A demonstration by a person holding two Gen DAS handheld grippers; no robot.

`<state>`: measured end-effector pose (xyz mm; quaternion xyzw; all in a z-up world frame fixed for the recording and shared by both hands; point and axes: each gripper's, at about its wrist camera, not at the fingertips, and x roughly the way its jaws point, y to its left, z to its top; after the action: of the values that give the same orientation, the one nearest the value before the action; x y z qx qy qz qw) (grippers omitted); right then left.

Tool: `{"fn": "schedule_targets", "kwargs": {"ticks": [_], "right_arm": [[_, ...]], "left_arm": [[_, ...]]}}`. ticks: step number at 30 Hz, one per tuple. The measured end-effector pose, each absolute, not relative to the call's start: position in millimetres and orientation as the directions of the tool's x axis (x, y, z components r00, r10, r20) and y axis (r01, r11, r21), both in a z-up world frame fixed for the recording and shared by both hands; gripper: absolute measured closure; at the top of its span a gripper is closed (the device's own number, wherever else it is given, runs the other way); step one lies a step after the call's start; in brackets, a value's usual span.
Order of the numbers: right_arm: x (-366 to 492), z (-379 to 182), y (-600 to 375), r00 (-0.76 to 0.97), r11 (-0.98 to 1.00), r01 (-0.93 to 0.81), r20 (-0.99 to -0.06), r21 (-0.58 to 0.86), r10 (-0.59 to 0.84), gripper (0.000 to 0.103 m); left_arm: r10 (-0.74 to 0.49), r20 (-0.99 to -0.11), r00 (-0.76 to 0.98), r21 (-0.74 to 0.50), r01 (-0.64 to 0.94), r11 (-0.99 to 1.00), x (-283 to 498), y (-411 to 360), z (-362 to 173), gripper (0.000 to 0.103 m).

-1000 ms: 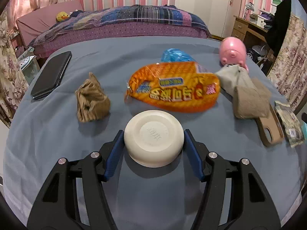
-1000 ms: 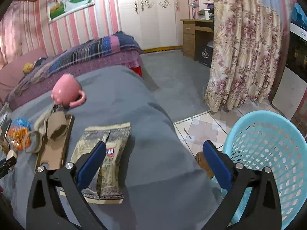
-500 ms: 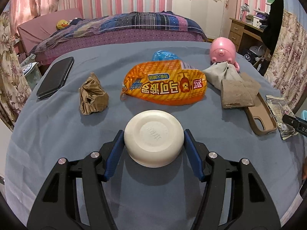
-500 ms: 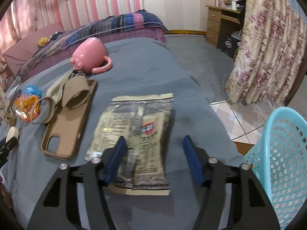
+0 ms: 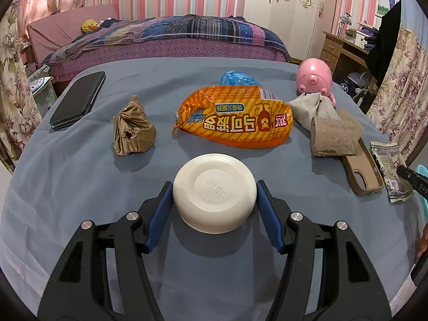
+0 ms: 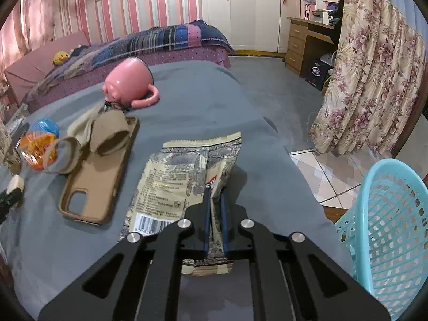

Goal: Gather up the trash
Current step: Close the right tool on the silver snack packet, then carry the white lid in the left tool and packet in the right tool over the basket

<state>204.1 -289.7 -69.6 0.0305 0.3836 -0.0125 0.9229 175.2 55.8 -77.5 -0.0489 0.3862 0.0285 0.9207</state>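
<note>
My right gripper (image 6: 214, 198) is shut on a beige-grey snack wrapper (image 6: 176, 182) that lies on the grey table cloth near its right edge; the wrapper's right side is pinched up between the pads. The wrapper also shows in the left wrist view (image 5: 389, 168). A light blue mesh basket (image 6: 388, 230) stands on the floor to the right. My left gripper (image 5: 214, 195) is shut on an upside-down white bowl (image 5: 214, 195). Beyond it lie an orange snack bag (image 5: 235, 120), a crumpled brown paper (image 5: 132, 131), a blue wrapper (image 5: 238, 80) and flattened cardboard tubes (image 5: 334, 133).
A pink pig mug (image 6: 128, 83) lies on its side at the back. A tan phone case (image 6: 99, 171) lies left of the wrapper. A black phone (image 5: 77, 100) lies at the far left. A bed, a desk and a flowered curtain (image 6: 374, 80) surround the table.
My right gripper moved forward over the snack wrapper and closed on its right side, bunching it up. My left gripper with the bowl drew back slightly from the orange bag.
</note>
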Motion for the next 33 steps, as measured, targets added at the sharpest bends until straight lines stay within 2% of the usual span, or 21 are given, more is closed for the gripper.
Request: {"fn": "schedule_targets", "kwargs": {"ticks": [10,15,26,33], "right_arm": [[179,-39,-304,0.774,0.995,0.055,-0.633,0.082,0.010,0.096],[166,-28,-311,0.796,0.995,0.051,-0.605,0.091,0.014,0.096],[137,-19,-344,0.817,0.994,0.079,-0.576,0.077,-0.020,0.096],[109,0,-412,0.833,0.980,0.194,-0.535,0.042,-0.142,0.096]], "left_arm": [[0.051,-0.681,0.731,-0.021,-0.089,0.996,171,49,-62,0.042],[0.037,-0.629,0.777,-0.009,-0.055,0.998,160,33,-34,0.042],[-0.077,-0.579,0.812,-0.029,0.074,0.997,153,-41,-10,0.042],[-0.169,-0.573,0.802,-0.044,0.176,0.983,163,-112,-4,0.042]]}}
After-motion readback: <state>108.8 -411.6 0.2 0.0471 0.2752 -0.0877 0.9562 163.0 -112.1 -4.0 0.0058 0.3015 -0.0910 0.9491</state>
